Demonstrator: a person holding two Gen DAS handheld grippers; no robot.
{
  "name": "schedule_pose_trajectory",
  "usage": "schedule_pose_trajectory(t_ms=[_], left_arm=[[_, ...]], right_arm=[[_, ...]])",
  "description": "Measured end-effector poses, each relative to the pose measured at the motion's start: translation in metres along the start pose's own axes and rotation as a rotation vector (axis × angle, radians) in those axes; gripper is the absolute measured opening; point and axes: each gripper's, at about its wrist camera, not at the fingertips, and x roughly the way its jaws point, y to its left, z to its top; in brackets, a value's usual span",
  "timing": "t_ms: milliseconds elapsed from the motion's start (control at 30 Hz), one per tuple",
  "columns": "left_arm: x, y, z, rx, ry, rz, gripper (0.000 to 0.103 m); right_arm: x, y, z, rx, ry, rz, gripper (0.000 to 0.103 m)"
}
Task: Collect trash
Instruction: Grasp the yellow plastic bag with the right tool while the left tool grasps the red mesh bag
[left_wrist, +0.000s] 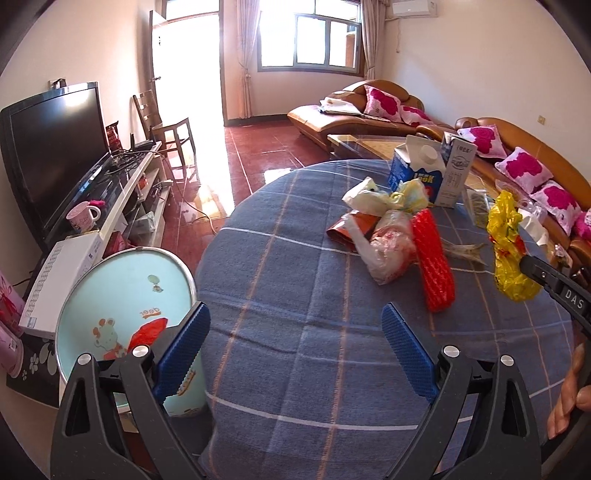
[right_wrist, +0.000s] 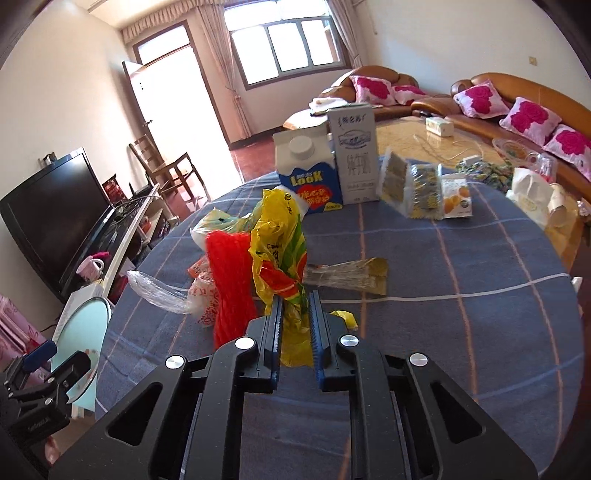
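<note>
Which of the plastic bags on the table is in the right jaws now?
The crumpled yellow plastic bag with green and red print: the right gripper has it pinched between its jaws. The clear plastic bag and pale bag lie untouched.

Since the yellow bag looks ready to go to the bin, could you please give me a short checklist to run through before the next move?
1. Right gripper jaws closed on the yellow plastic bag: ok.
2. Bag lifted off the blue checked tablecloth: cannot tell; its lower end hangs at cloth level.
3. Bag free of the red mesh sleeve beside it: cannot tell; they overlap in the right wrist view.
4. Light blue trash bin open and beside the table: ok; red trash already lies inside.
5. Left gripper open and empty: ok.
6. Left gripper out of the way to the bin: not ok; one of its jaws sits in front of the bin's rim.
</note>
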Motion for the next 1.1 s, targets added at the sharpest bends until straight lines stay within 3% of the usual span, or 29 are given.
schedule_pose_trajectory(t_ms=[200, 367, 500, 667, 767, 833, 867, 967, 1100], left_arm=[[0.015, -0.042, 0.002, 0.008, 0.023, -0.045, 0.088], [0.034, -0.073, 0.008, -0.018, 0.045, -0.043, 0.085], [0.051, -0.098, 0.015, -0.045, 0.084, -0.062, 0.076], [0.074, -0.122, 0.016, -0.085, 0.137, -0.061, 0.073], [0.088, -0.132, 0.013, -0.106, 0.184, -0.081, 0.062], [0.098, -0.136, 0.009, -0.108, 0.223, -0.087, 0.05], [0.097, -0.137, 0.008, -0.103, 0.207, -0.074, 0.049], [0.097, -0.137, 0.006, -0.084, 0.192, -0.077, 0.026], [0.089, -0.13, 0.004, -0.068, 0.188, -0.104, 0.023]], right_arm=[[-0.027, -0.044, -0.007, 0.023, -0.052, -0.169, 0.015], [-0.025, -0.082, -0.013, 0.077, -0.03, -0.266, 0.015], [-0.029, -0.101, -0.017, 0.11, -0.03, -0.285, 0.015], [-0.037, -0.111, -0.022, 0.122, -0.035, -0.281, 0.015], [-0.039, -0.118, -0.026, 0.138, -0.031, -0.272, 0.015], [-0.04, -0.121, -0.027, 0.146, -0.027, -0.265, 0.015], [-0.04, -0.122, -0.028, 0.149, -0.024, -0.263, 0.015], [-0.04, -0.123, -0.029, 0.159, -0.02, -0.249, 0.015], [-0.044, -0.122, -0.029, 0.16, -0.034, -0.247, 0.015]])
